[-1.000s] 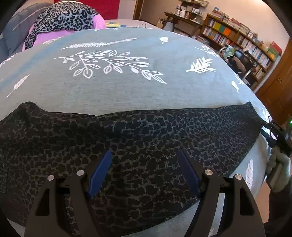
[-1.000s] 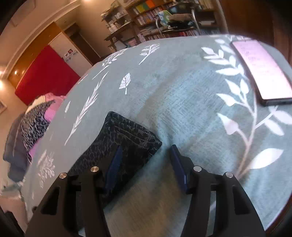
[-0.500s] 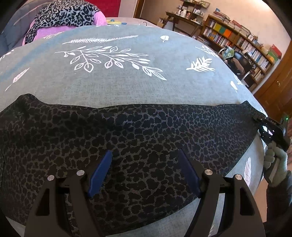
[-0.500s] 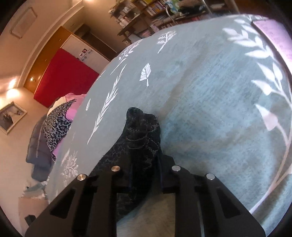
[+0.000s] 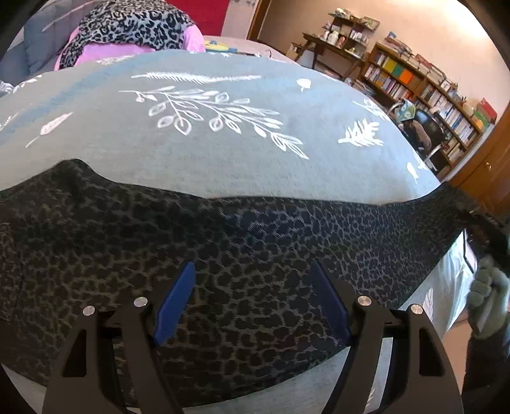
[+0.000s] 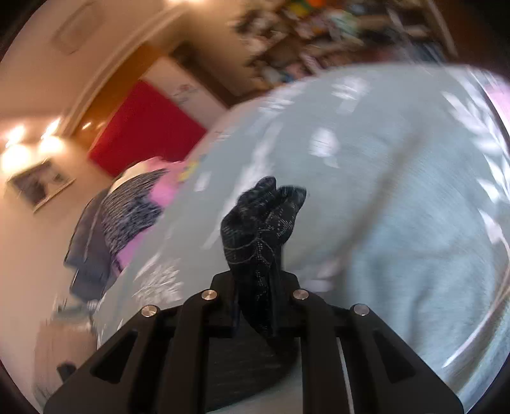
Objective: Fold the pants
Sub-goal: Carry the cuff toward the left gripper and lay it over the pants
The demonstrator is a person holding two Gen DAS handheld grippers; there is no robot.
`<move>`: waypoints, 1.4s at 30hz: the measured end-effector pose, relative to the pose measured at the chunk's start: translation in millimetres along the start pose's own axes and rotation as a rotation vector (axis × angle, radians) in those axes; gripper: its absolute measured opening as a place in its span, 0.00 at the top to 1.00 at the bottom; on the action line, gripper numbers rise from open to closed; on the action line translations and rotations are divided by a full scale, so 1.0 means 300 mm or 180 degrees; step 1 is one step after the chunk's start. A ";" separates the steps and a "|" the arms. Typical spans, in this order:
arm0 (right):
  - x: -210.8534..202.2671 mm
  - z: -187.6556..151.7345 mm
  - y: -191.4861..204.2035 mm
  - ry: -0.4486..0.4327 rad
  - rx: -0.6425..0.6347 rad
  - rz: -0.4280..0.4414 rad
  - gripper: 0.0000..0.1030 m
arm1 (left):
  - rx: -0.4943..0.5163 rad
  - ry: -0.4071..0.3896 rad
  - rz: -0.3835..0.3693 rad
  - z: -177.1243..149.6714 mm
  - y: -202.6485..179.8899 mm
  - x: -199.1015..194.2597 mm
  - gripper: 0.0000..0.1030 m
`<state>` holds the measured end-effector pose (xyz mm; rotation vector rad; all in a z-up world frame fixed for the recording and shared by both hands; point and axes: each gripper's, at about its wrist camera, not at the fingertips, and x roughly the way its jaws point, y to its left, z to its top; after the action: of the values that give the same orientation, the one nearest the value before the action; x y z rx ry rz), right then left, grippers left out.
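Hem end of the pants clamped and lifted

Your right gripper (image 6: 259, 280), spread a second ago, now pinches the pants (image 5: 223, 270) off the bedspread (image 5: 223, 143); your left gripper (image 5: 251, 302) hovers unclenched over them, ready to fold.

Under me the grey leaf-print bed (image 5: 223, 165) carries the dark leopard pants (image 5: 223, 242), with a clothes pile (image 5: 127, 28) beyond them.
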<state>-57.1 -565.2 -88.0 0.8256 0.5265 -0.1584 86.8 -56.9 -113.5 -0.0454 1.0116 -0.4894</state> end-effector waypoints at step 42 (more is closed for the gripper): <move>0.370 -0.933 0.978 0.1713 -0.2362 0.0874 0.85 | -0.0934 -0.0456 0.0099 -0.116 0.549 -0.289 0.28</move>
<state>29.0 -154.1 -107.3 0.1897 0.8935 0.5055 81.9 132.1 -105.4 -0.3220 0.9353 -0.3016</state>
